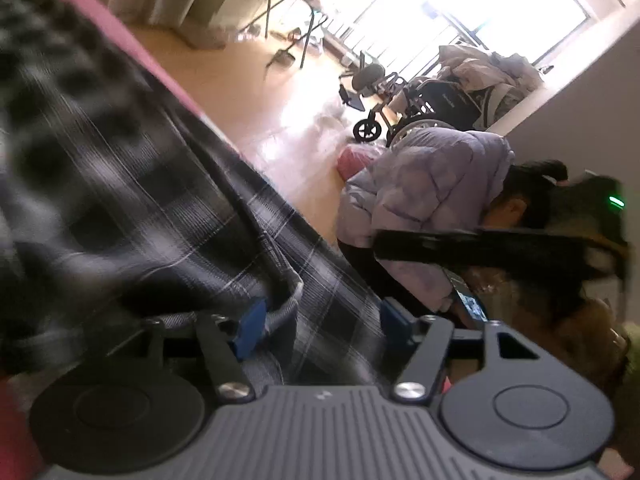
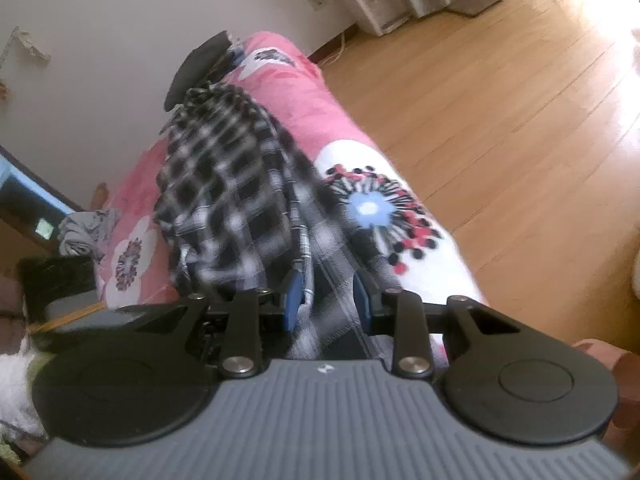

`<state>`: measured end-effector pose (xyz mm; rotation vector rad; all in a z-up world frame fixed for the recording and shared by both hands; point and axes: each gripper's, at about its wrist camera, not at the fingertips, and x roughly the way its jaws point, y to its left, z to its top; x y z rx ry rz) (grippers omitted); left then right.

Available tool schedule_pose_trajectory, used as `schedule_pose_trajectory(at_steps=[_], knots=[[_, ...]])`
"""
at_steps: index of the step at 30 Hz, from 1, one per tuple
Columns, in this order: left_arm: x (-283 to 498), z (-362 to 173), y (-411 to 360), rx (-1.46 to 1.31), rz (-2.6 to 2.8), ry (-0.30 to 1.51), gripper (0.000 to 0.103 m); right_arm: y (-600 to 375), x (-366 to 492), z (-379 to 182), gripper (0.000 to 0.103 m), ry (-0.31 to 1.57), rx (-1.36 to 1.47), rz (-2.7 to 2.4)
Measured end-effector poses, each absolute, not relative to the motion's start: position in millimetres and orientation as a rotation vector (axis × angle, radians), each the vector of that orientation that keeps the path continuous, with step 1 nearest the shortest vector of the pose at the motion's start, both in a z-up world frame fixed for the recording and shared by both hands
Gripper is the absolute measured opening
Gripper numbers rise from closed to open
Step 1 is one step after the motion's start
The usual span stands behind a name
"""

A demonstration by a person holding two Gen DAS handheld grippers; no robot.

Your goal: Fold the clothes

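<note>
A black-and-white plaid shirt (image 2: 224, 184) lies rumpled along a pink floral bedspread (image 2: 304, 108). My right gripper (image 2: 327, 302) has its blue pads (image 2: 294, 300) drawn close, shut on a bunched part of the shirt near a striped hem. In the left wrist view the same plaid shirt (image 1: 132, 200) fills the left half, blurred. My left gripper (image 1: 324, 324) stands open, its blue pads (image 1: 252, 332) wide apart, with plaid cloth lying across the gap between them.
Wooden floor (image 2: 500, 120) runs beside the bed. A person in a lilac puffer jacket (image 1: 424, 200) bends over a phone (image 1: 472, 304) close by. A wheelchair (image 1: 416, 112) stands by the bright window. White drawers (image 2: 376, 0) are against the wall, and grey clothes (image 2: 84, 236) lie at the bed's far side.
</note>
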<state>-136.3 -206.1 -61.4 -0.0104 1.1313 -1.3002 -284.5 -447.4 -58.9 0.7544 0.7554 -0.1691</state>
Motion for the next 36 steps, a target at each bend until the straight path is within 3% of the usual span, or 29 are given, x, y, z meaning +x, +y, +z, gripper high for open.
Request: schedule_pose_trajectory(at_steps=[7, 18, 23, 25, 26, 28, 36], knots=[[-142.1, -14.0, -148.2, 0.118, -1.256, 0.986, 0.074, -451.2, -257.3, -78.5, 0.027, 0.775, 0.768, -0.140], [-122.0, -62.5, -130.1, 0.249, -1.020, 1.061, 0.073, -440.4, -214.4, -92.0, 0.027, 0.819, 0.731, -0.122], [-120.1, -77.8, -135.2, 0.223, -1.012, 1.061, 0.057, -436.5, -210.6, -89.9, 0.027, 0.834, 0.699, -0.143], [-125.5, -77.2, -140.1, 0.277, -0.994, 1.033, 0.035, -435.0, -208.8, -89.7, 0.027, 0.838, 0.683, -0.150], [-129.3, -74.8, -138.5, 0.298, -0.992, 1.018, 0.031, -433.8, -207.6, -89.5, 0.027, 0.840, 0.673, -0.152], [-135.0, -68.4, -132.9, 0.300, -1.003, 1.000, 0.012, -431.5, -204.7, -88.7, 0.027, 0.845, 0.645, -0.151], [-175.6, -45.6, -125.2, 0.260, -1.206, 0.954, 0.006, -415.3, -195.2, -84.8, 0.025, 0.856, 0.504, -0.128]])
